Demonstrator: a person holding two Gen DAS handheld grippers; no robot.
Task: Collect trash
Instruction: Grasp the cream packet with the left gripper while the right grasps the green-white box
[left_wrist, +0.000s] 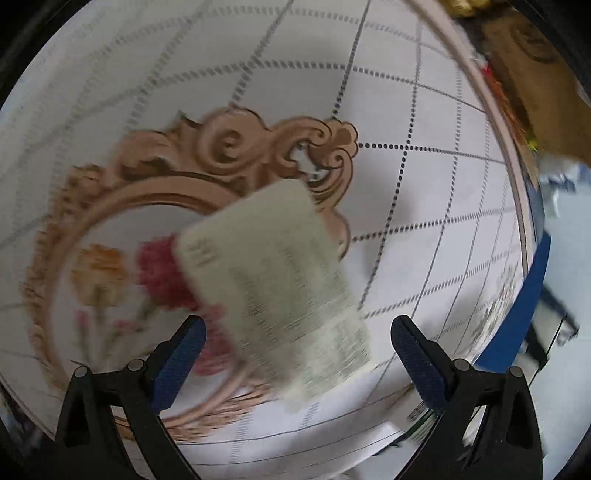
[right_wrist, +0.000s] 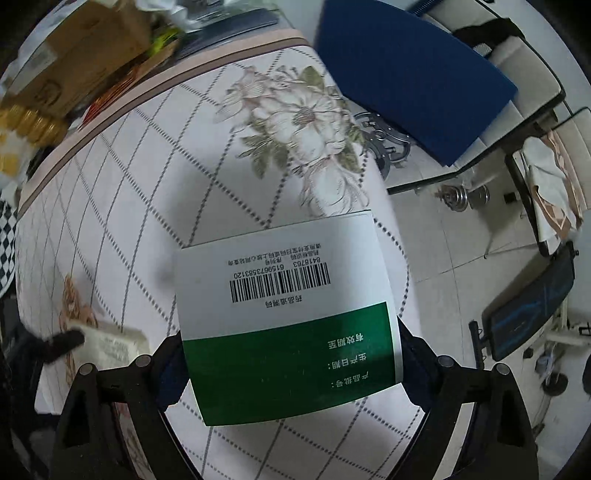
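1. My right gripper (right_wrist: 291, 365) has its jaws spread wide around a white and green medicine box (right_wrist: 286, 317). Whether the pads press its sides I cannot tell. The box faces me with a barcode, the numbers 84187763 and 61596735883120, and white Chinese text on the green band.
2. My left gripper (left_wrist: 297, 354) stands wide apart, touching nothing, above a pale printed packet (left_wrist: 273, 280) lying on the tablecloth (left_wrist: 424, 110). Its print is too blurred to read.
3. Beyond the table's edge sit a cardboard box (right_wrist: 85, 62) and a blue chair (right_wrist: 410, 81).
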